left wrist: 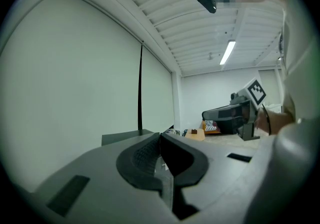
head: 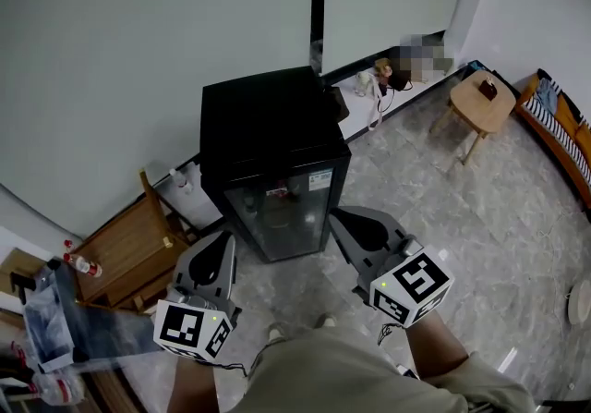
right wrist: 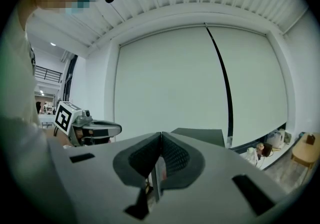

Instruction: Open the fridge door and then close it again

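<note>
The person holds both grippers low, side by side. The left gripper (head: 224, 241) is clenched tight with nothing in it. The right gripper (head: 338, 215) is clenched tight too, and it is empty. A wooden chair (head: 129, 249) sits to the left of the left gripper. The black fridge (head: 268, 120) stands just ahead of the two tips. Its glass door (head: 284, 210) is closed and faces them. Neither gripper touches it. Farther off, to the right of the right gripper, stands a small wooden table (head: 482, 99).
</note>
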`<state>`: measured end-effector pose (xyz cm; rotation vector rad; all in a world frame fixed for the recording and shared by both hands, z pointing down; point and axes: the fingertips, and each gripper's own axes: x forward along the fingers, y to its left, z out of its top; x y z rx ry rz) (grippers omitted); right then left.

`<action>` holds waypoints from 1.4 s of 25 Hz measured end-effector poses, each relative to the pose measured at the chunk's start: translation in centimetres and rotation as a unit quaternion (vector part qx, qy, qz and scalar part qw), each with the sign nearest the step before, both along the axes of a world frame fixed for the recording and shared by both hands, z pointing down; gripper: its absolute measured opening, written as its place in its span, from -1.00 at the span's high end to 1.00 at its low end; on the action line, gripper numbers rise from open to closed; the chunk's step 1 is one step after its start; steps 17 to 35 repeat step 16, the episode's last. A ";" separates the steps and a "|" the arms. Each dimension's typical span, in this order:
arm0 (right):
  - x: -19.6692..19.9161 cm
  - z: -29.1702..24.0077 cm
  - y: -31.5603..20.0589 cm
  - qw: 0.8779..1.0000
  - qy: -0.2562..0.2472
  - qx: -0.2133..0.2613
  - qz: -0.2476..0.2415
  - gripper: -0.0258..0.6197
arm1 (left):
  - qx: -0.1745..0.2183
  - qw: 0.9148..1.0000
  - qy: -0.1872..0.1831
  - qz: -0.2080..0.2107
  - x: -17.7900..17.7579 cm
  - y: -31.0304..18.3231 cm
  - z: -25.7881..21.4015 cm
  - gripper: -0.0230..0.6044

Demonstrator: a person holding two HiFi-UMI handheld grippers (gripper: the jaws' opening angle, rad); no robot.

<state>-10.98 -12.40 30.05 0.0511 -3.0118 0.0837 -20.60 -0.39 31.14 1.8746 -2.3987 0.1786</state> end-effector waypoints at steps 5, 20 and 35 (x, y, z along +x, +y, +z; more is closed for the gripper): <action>-0.2 -0.3 -0.6 1.000 -0.002 0.018 -0.003 0.93 | 0.002 1.000 0.001 -0.012 -0.6 -0.6 0.2 0.90; 0.3 -0.4 -1.6 1.000 -0.006 0.020 -0.005 0.93 | -0.001 1.000 -0.006 0.003 0.2 -2.0 -0.4 0.90; 0.3 -0.4 -1.6 1.000 -0.006 0.020 -0.005 0.93 | -0.001 1.000 -0.006 0.003 0.2 -2.0 -0.4 0.90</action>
